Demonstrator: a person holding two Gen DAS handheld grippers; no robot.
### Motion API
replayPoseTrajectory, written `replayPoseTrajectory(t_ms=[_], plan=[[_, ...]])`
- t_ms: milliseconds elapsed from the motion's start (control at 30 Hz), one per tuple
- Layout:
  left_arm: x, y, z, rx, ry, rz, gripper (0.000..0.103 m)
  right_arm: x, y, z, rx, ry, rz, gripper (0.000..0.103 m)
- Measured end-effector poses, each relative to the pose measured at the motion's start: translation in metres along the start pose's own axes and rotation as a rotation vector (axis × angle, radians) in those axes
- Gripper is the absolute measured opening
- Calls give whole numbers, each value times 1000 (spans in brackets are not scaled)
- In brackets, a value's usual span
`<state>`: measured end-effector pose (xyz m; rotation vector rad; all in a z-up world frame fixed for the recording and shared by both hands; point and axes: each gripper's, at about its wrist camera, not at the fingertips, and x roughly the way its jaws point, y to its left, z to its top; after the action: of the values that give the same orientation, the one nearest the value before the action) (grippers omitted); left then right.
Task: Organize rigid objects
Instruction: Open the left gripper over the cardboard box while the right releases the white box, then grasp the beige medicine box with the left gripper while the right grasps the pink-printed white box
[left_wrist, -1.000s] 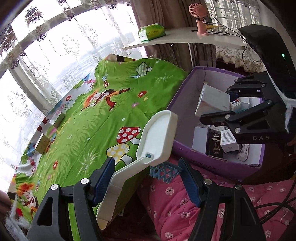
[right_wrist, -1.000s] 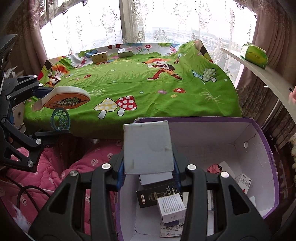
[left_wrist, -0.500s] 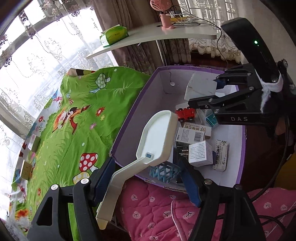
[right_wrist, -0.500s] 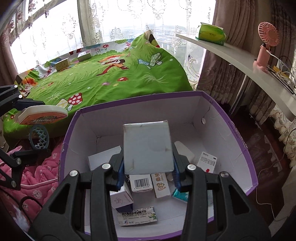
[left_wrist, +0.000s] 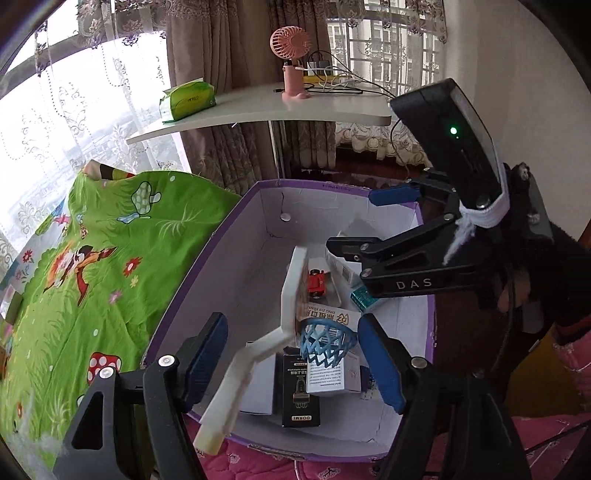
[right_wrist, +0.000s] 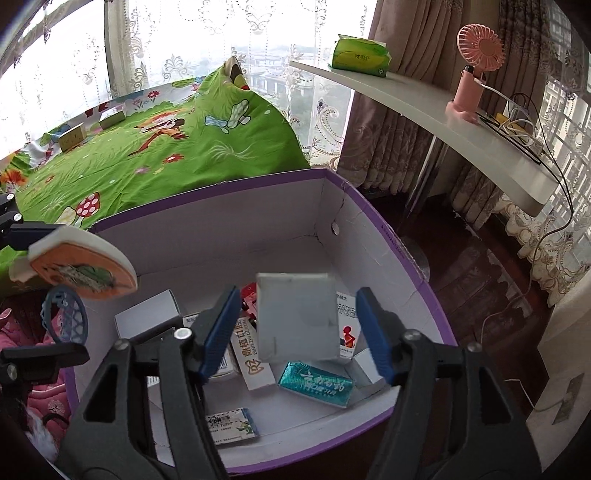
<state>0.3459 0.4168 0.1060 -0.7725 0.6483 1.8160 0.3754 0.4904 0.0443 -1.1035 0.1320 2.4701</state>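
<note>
Both our grippers just opened over the purple box (right_wrist: 388, 236): right gripper (right_wrist: 297, 328) spread, grey box (right_wrist: 297, 317) released; left gripper (left_wrist: 291, 354) spread, toy hoop (left_wrist: 291, 317) loose.

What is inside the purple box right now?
The purple box holds small cartons, a teal packet and a red toy. The falling white box covers what lies beneath.

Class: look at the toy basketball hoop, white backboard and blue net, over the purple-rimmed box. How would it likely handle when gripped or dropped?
The white plastic toy basketball hoop looks rigid, thin and probably light. Its long angled stem and wide board suggest it would swing or tip if gripped at one end. The blue net ring juts out and might snag on cartons.
</note>
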Motion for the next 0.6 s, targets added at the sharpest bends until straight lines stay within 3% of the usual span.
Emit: replayPoseTrajectory(t_ms=[167, 267, 400, 467, 600], plan=[[-21, 51, -30, -54, -47, 162, 84, 2, 48, 31, -138, -16, 9, 84], [-42, 117, -69, -233, -53, 245, 86, 4, 109, 51, -293, -40, 52, 88], [-70, 211, -138, -514, -25, 367, 86, 22, 199, 72, -438, -44, 206, 90], [-81, 251, -168, -606, 5, 466, 86, 40, 246, 84, -513, -37, 285, 90], [-100, 322, -218, -753, 57, 688, 86, 88, 331, 114, -607, -29, 325, 90]])
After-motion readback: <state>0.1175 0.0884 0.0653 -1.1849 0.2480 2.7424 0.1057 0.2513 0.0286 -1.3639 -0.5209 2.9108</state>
